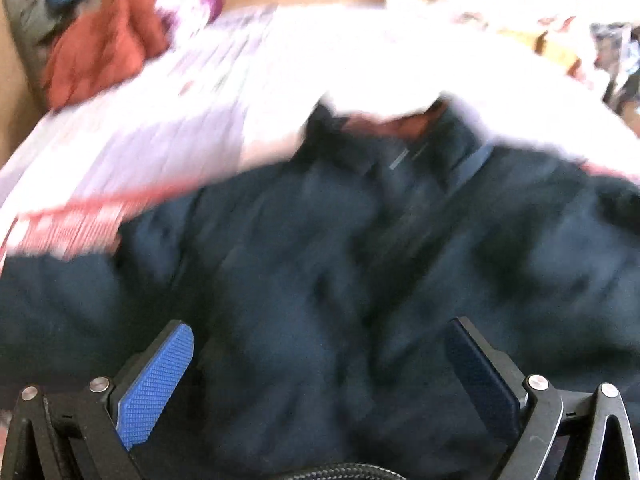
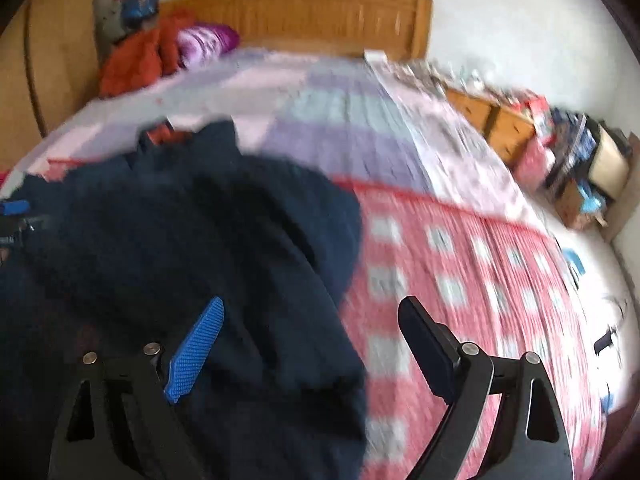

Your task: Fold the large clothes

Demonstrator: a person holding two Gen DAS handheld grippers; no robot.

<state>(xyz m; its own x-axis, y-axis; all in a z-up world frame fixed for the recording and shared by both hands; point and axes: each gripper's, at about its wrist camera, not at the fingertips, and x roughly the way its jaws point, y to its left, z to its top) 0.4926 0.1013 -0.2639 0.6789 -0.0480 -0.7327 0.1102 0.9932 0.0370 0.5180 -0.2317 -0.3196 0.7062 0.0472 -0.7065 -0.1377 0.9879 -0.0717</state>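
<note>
One dark navy jacket is lying rumpled on the bed, collar toward the wooden headboard. One red garment is sitting at the bed's far left. Both the left hand-held gripper and the right hand-held gripper are gaping wide, gripping nothing.

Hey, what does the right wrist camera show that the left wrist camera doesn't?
Only the right wrist view shows the red-and-white checked blanket spread wide beside the garment and the cluttered wooden drawers by the bed. Only the left wrist view shows the dark jacket's collar and front. Both show the dark navy jacket, the wooden headboard, the orange garment, and an open gripper: left gripper, right gripper.
</note>
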